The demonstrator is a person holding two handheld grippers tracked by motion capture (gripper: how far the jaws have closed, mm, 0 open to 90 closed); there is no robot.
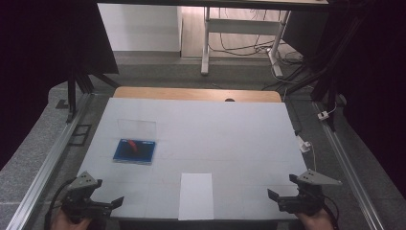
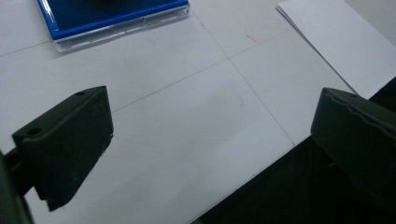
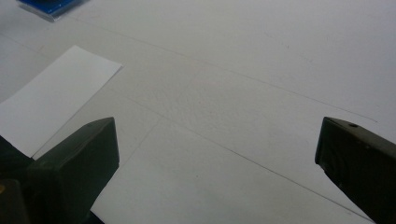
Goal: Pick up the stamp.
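A blue flat case (image 1: 134, 150) with a clear lid standing open behind it lies on the left half of the white table (image 1: 230, 129); something red rests on its blue base. A white sheet of paper (image 1: 196, 195) lies at the front edge in the middle. My left gripper (image 1: 117, 202) hovers at the front left corner, open and holding nothing. My right gripper (image 1: 272, 195) hovers at the front right corner, open too. In the left gripper view the case (image 2: 112, 18) is ahead and the paper (image 2: 336, 42) to the right. In the right gripper view the paper (image 3: 56, 93) lies to the left.
Metal rails (image 1: 43, 167) run along both sides of the table. A wooden board edge (image 1: 196, 93) shows at the far side. A desk frame (image 1: 239, 33) and cables lie on the floor beyond. A white plug with a cable (image 1: 304, 144) hangs at the right edge.
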